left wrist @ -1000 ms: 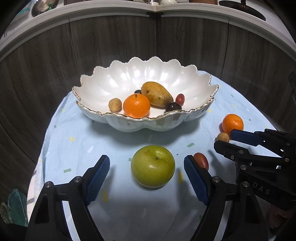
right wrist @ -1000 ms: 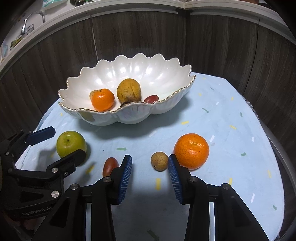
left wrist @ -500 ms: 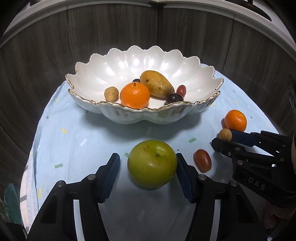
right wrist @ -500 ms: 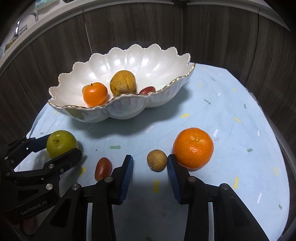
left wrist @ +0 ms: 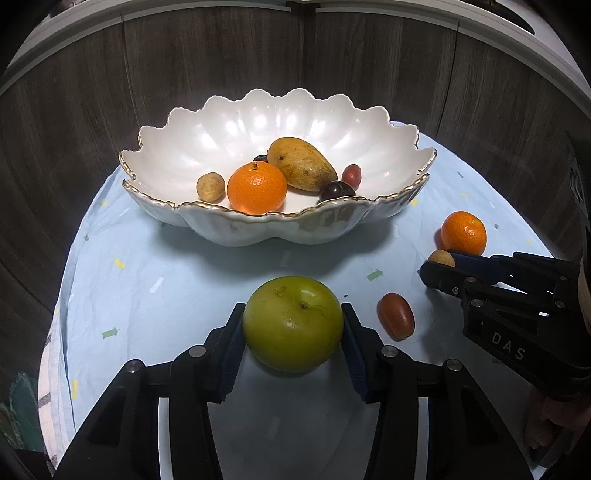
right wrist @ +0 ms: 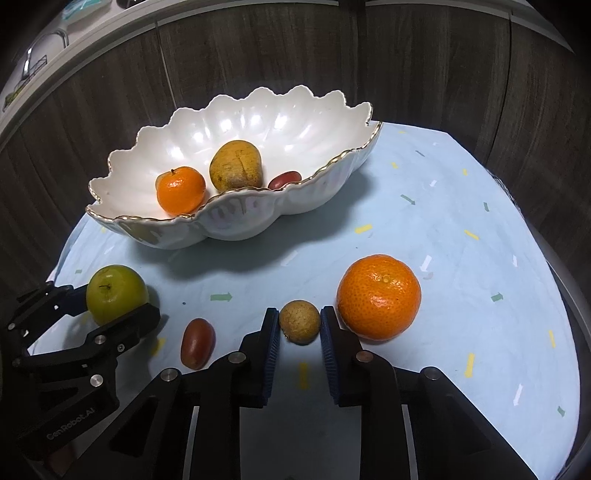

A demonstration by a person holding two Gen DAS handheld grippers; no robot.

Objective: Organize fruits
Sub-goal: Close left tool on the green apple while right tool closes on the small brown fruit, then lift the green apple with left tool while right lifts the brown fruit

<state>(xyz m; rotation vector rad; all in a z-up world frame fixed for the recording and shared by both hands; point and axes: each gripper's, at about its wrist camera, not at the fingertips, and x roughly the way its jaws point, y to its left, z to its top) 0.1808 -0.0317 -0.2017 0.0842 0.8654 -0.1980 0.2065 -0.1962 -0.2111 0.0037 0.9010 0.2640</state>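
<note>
A green apple (left wrist: 293,328) rests on the light blue cloth (left wrist: 147,280) between the blue pads of my left gripper (left wrist: 293,308). Its jaws are closing and both pads touch the apple's sides. My right gripper (right wrist: 299,314) is closing on a small brown longan (right wrist: 299,322), pads against both its sides. An orange (right wrist: 378,297) lies just right of that gripper. A red oblong fruit (right wrist: 197,343) lies between the two grippers. The white scalloped bowl (left wrist: 229,229) behind holds an orange (left wrist: 256,187), a mango (left wrist: 301,169), a longan (left wrist: 210,187) and small dark fruits.
Dark wood panels (left wrist: 74,110) curve closely around the back and sides of the cloth-covered table. The cloth's right half (right wrist: 461,229) carries only printed marks. A white ledge (right wrist: 110,22) runs above the panels.
Both grippers have narrowed from wide open. The left pads have come in onto the green apple. The right pads have come in onto the longan. The fruits have stayed put.
</note>
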